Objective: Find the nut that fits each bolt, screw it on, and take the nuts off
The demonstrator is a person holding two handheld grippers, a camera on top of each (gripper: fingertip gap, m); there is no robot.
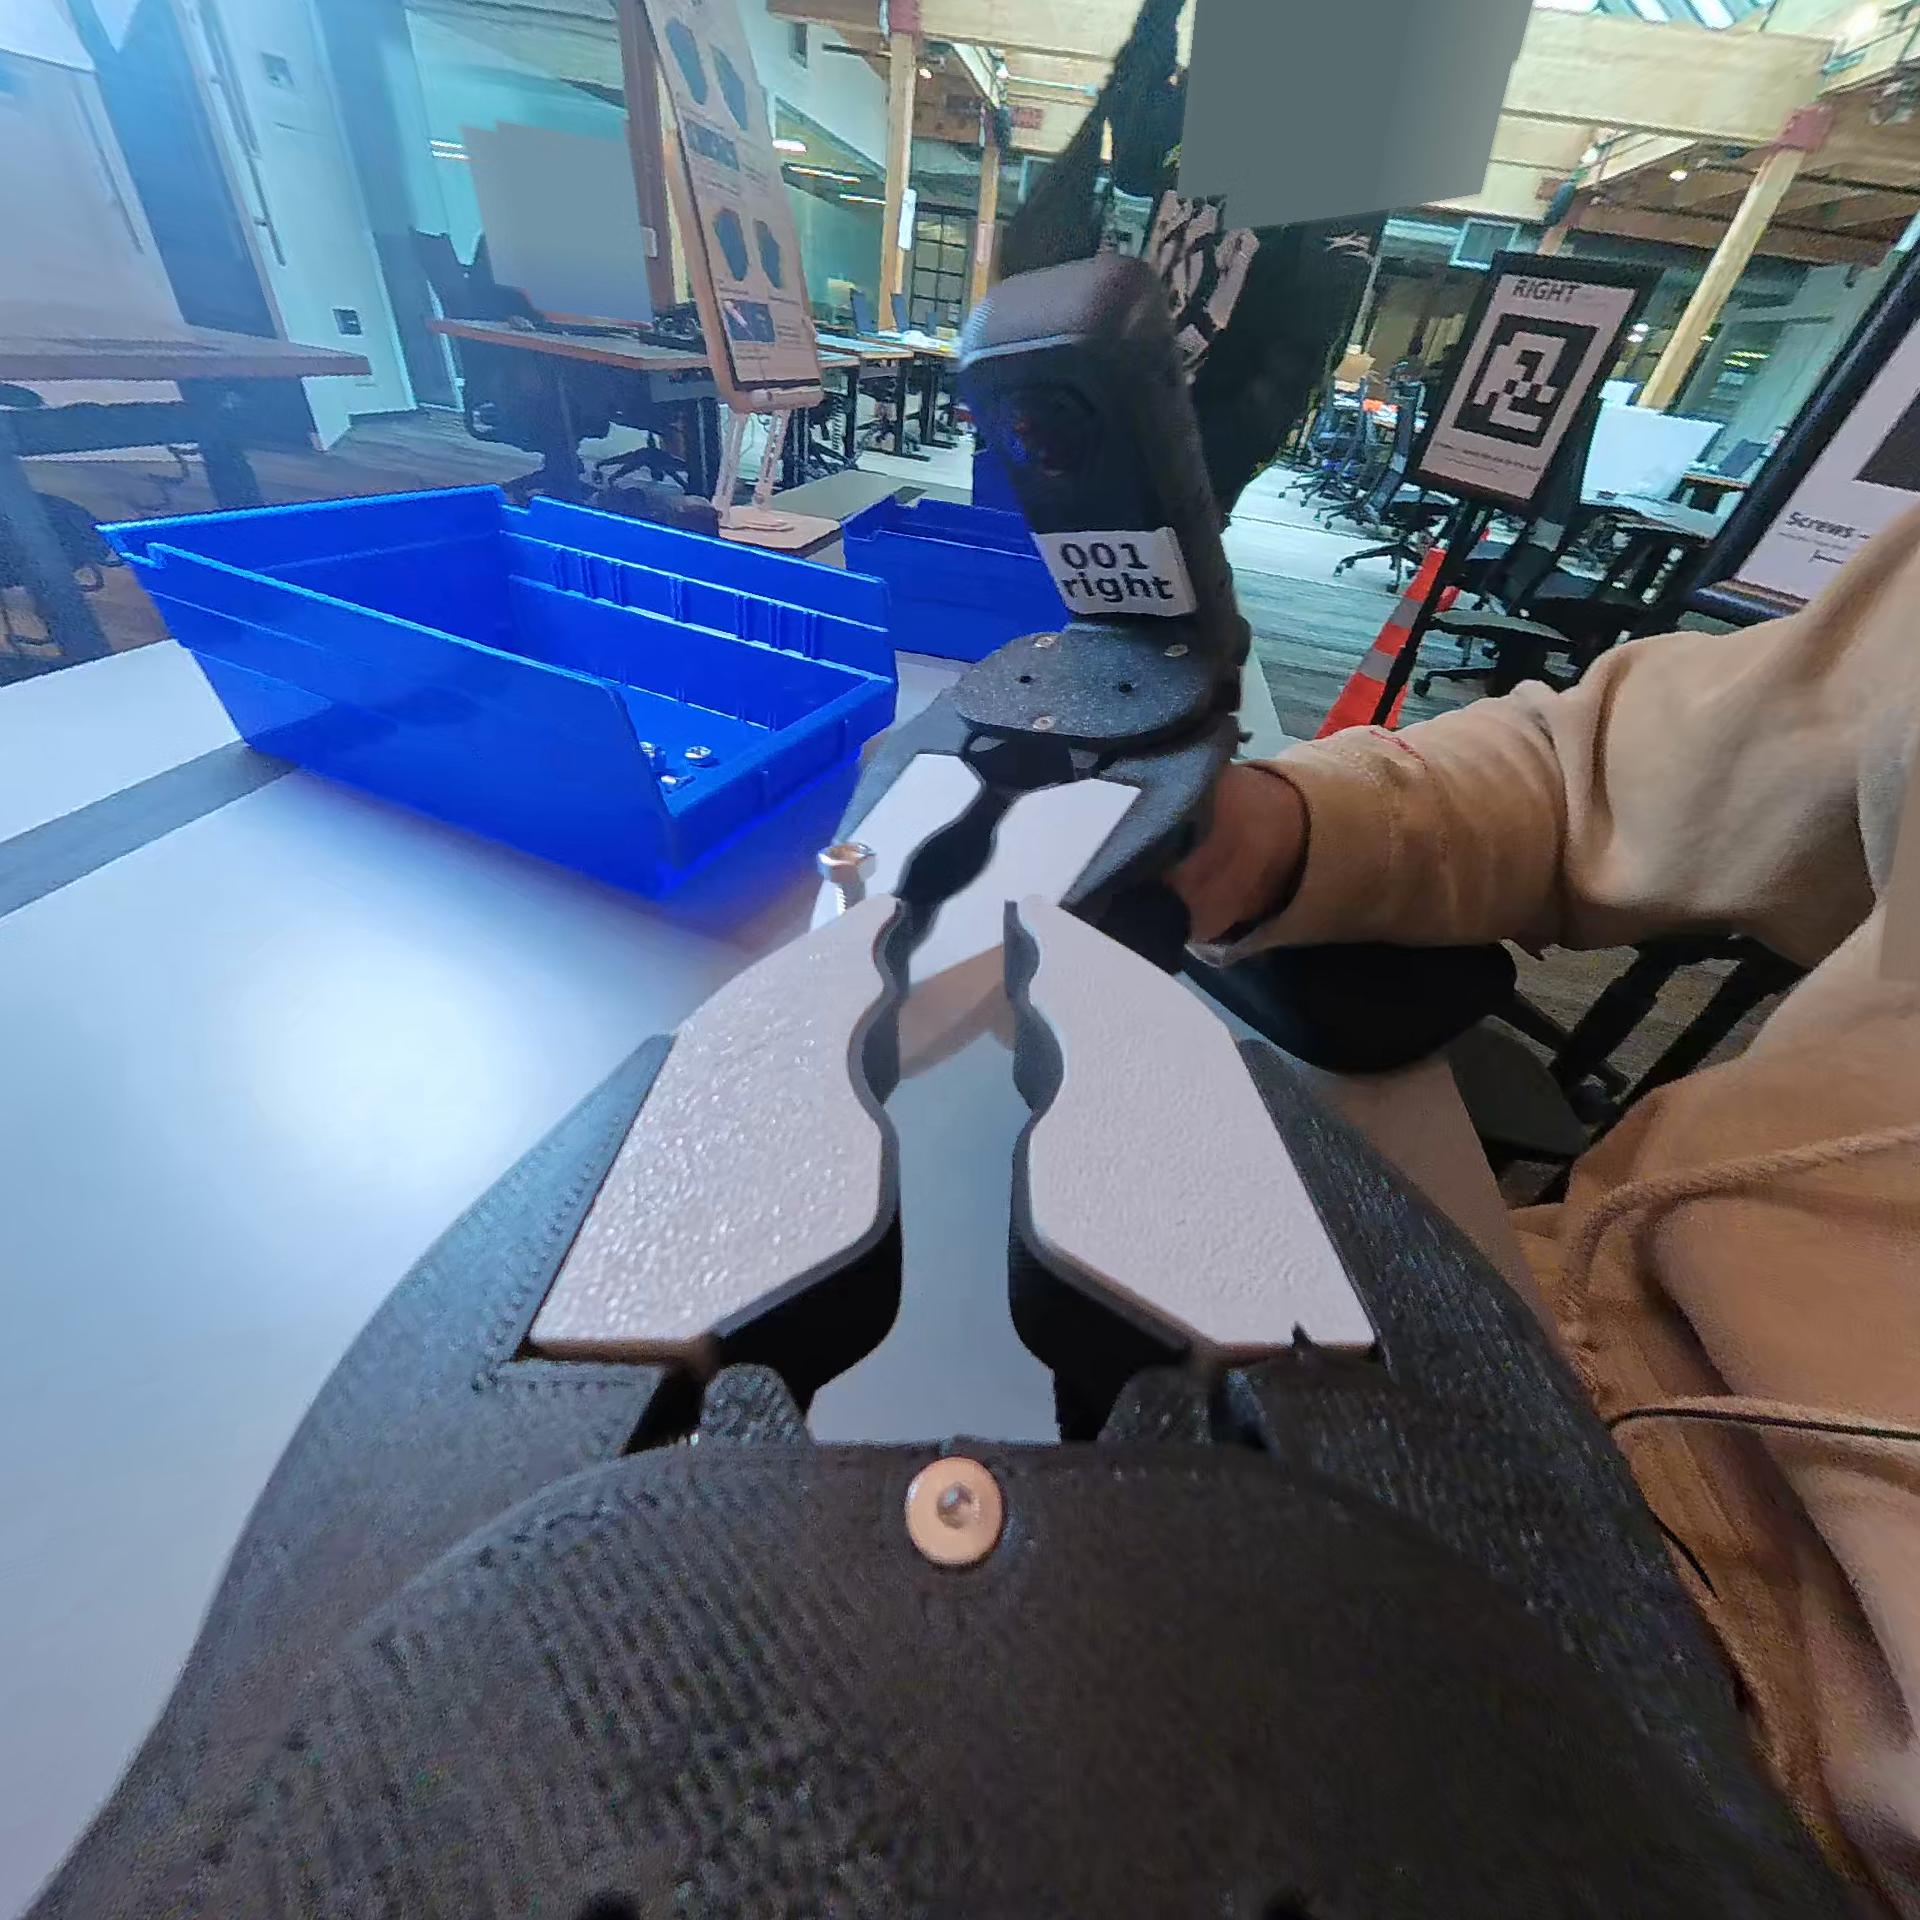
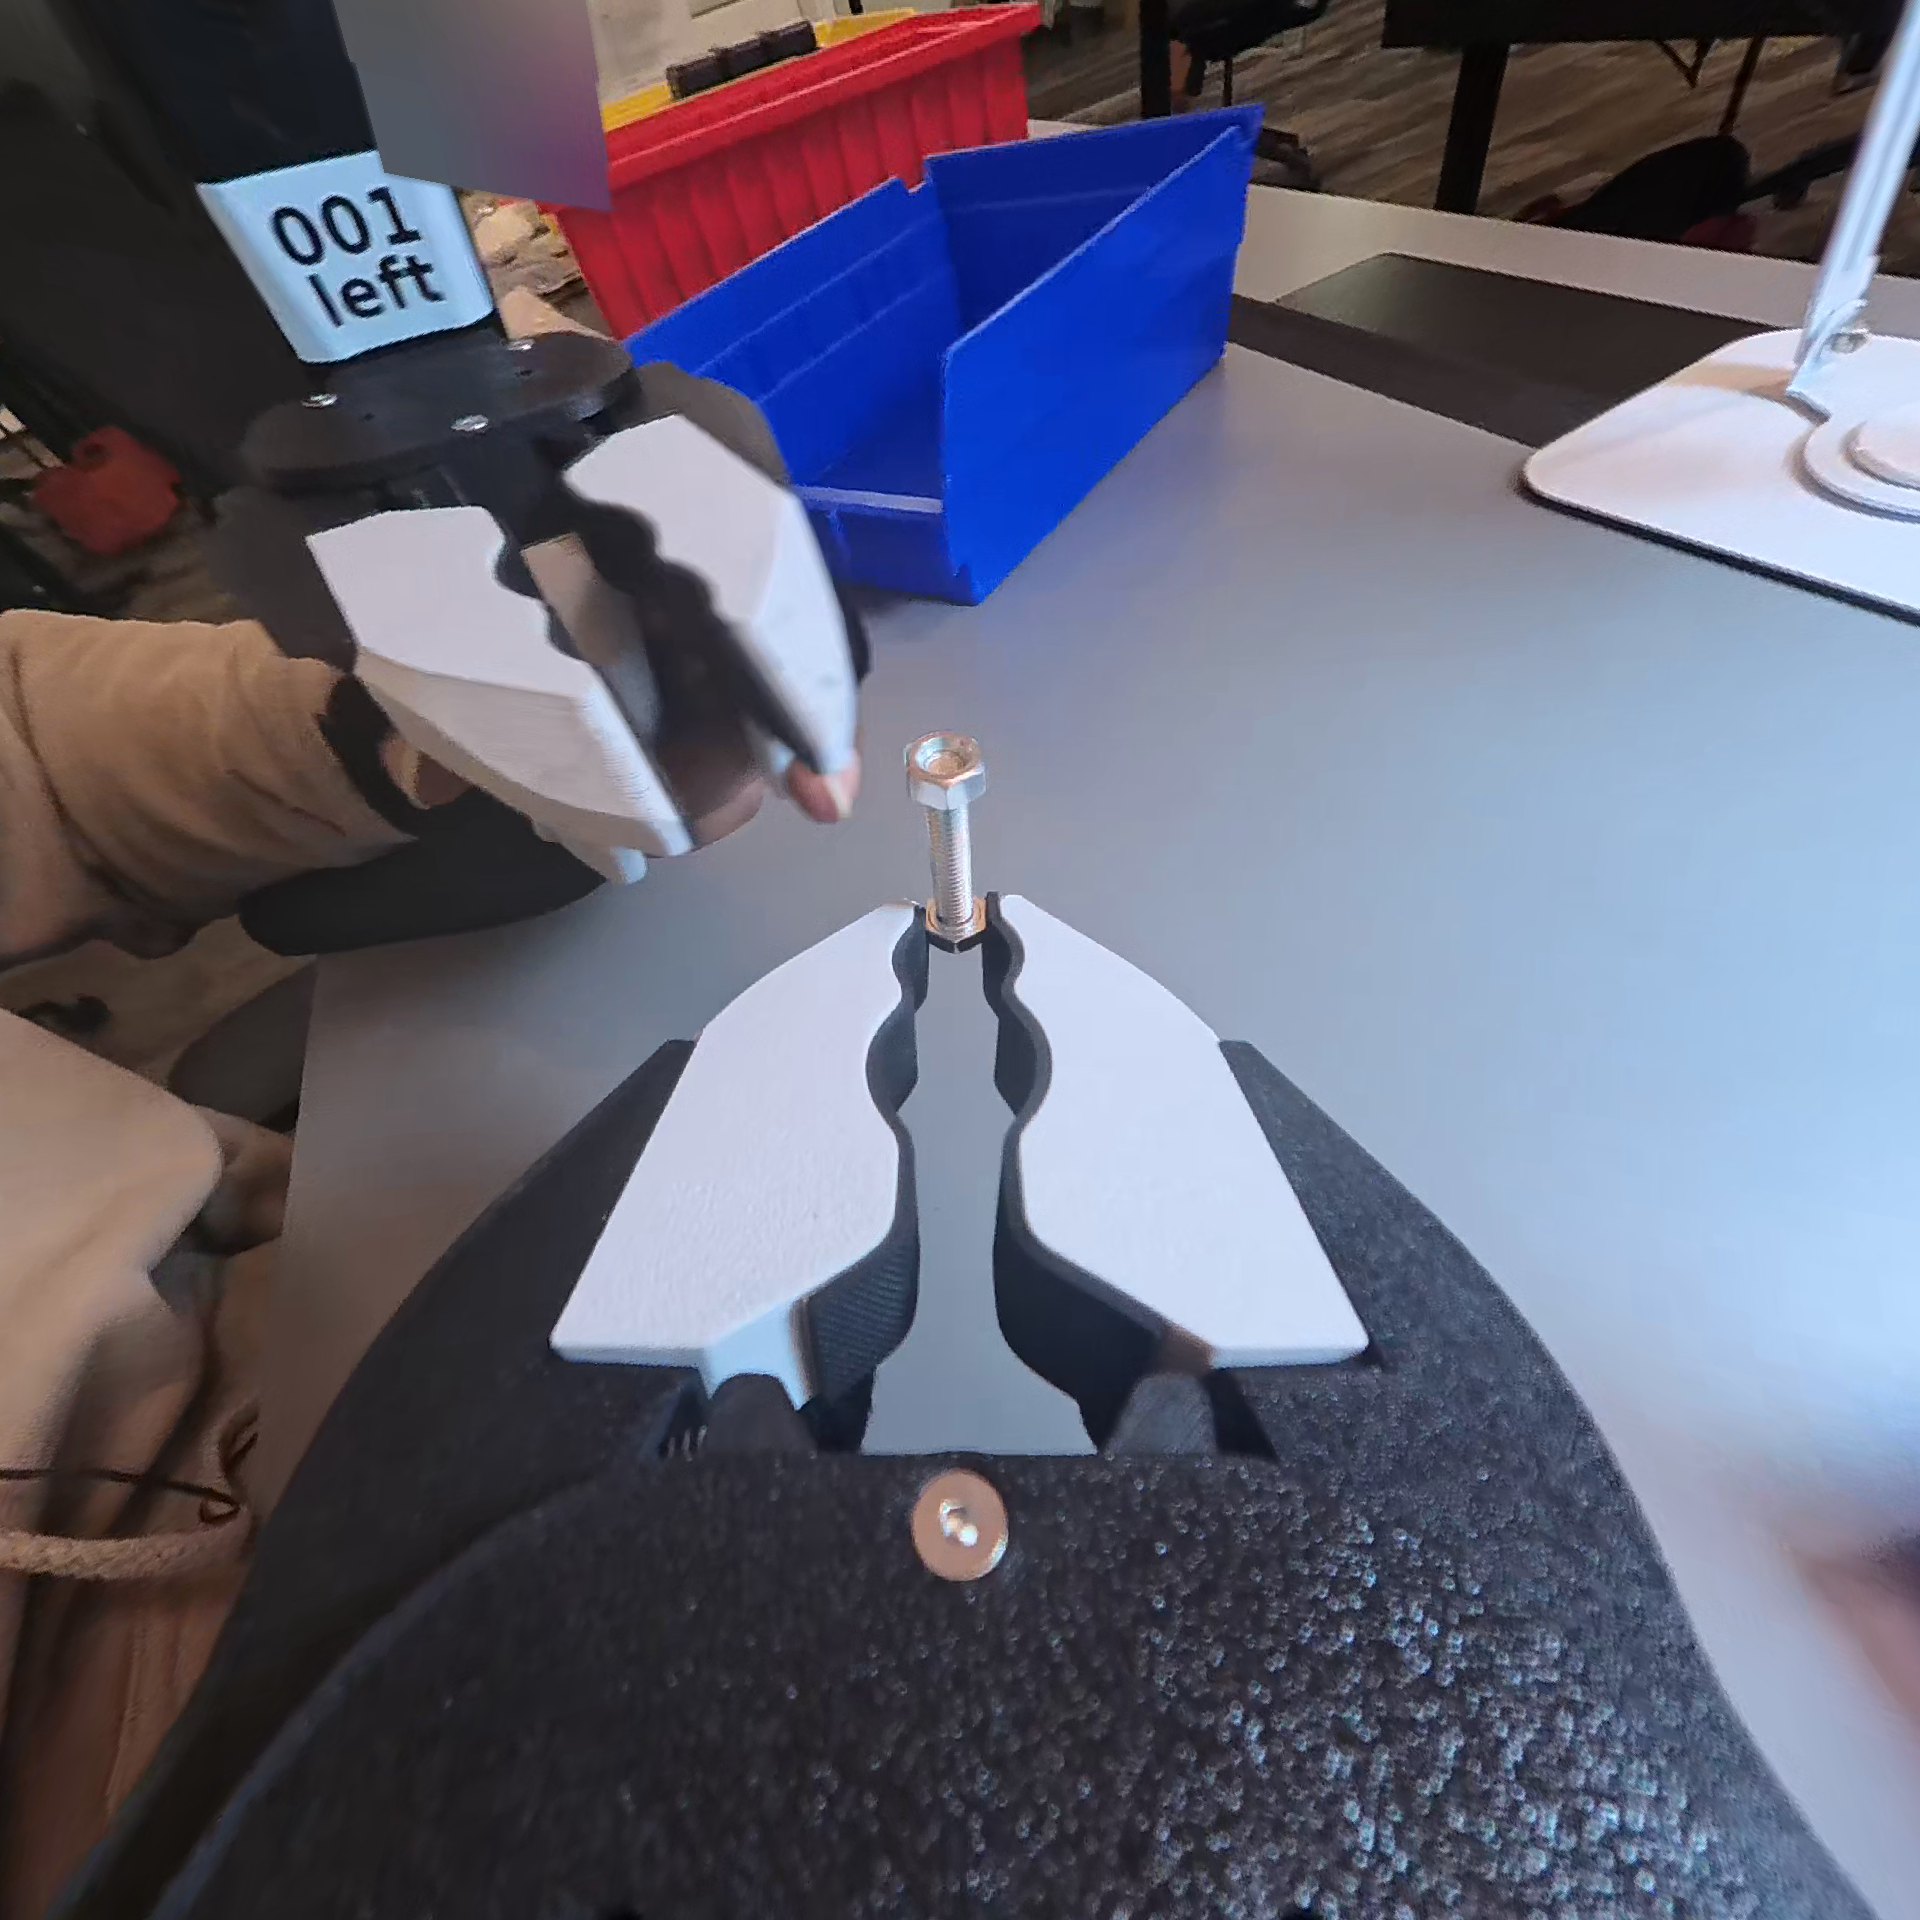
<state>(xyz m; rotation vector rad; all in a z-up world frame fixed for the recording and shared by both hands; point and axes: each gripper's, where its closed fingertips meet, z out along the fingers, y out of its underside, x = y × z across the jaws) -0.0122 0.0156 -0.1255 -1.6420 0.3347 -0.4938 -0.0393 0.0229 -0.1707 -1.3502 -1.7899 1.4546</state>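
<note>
Grey table [image 2: 1351, 831], blue bin [image 2: 1039, 343] beyond bolt [image 2: 948, 831], white stand base [image 2: 1714, 499] aside

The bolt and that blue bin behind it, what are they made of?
The bolt, clamped in the right gripper, looks like bright plated steel: silvery, shiny, threaded. The blue bin looks like moulded plastic: uniform glossy colour, thin ribbed walls.

Blue bin [image 1: 436, 675]; silver bolt [image 2: 948, 831] (shiny); grey table [image 2: 1351, 831].

Small fasteners [image 1: 681, 756] in blue bin [image 1: 499, 665] too small to identify.
</note>
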